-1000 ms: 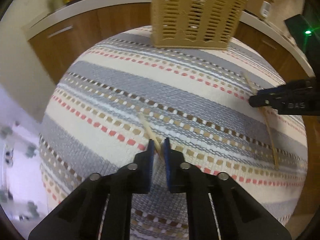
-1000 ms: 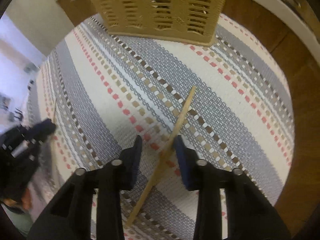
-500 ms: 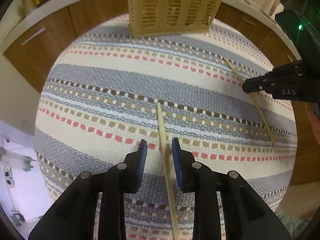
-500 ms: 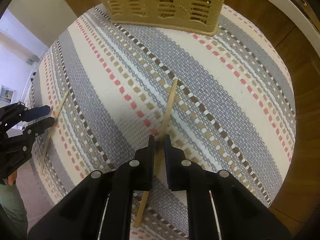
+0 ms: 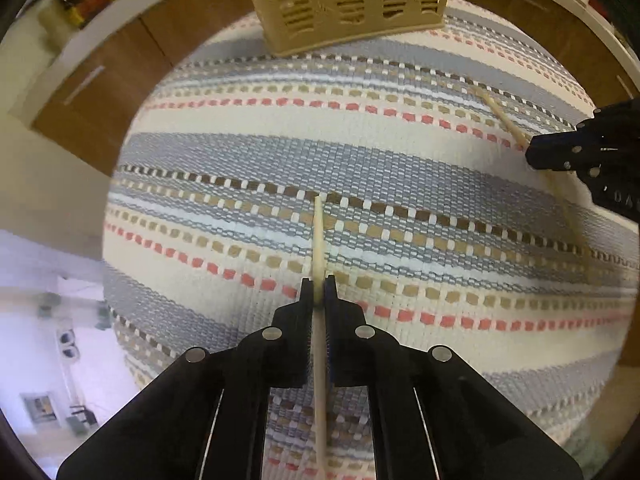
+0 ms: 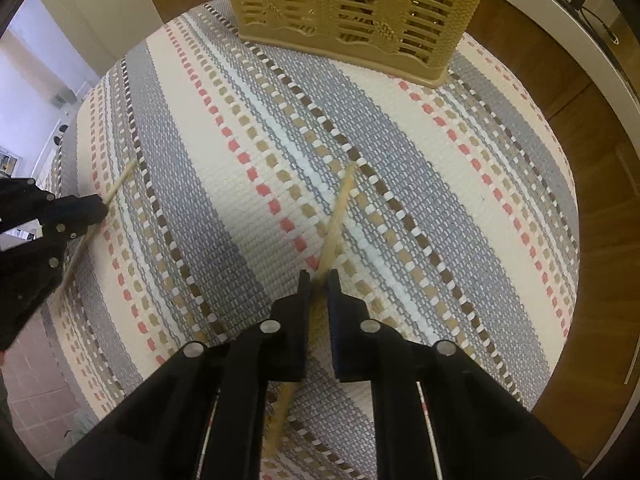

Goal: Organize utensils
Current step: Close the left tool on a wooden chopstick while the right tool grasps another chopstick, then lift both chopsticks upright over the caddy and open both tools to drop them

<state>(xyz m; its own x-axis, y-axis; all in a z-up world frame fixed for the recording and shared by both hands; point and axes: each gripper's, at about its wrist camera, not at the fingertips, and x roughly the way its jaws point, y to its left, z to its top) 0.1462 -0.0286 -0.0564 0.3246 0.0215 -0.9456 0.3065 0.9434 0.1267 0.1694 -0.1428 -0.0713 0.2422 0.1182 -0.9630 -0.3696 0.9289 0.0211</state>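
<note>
Two wooden chopsticks are over a striped woven mat. My left gripper (image 5: pixel 319 286) is shut on one chopstick (image 5: pixel 318 236), which points away towards a tan slotted basket (image 5: pixel 352 0). My right gripper (image 6: pixel 318 280) is shut on the other chopstick (image 6: pixel 340 210), which points up and right towards the basket (image 6: pixel 360 4). Each gripper shows in the other's view: the right one (image 5: pixel 580 152) with its chopstick (image 5: pixel 504 118), the left one (image 6: pixel 68 216) with its chopstick (image 6: pixel 120 180).
The striped mat (image 5: pixel 400 168) covers a round table. Wooden cabinets with a white countertop (image 5: pixel 100 80) curve behind the basket. Tiled floor (image 6: pixel 36 384) shows at the lower left of the right wrist view.
Both grippers have closed onto their chopsticks; the left was open around its chopstick half a second ago. The basket looks nearer in both views.
</note>
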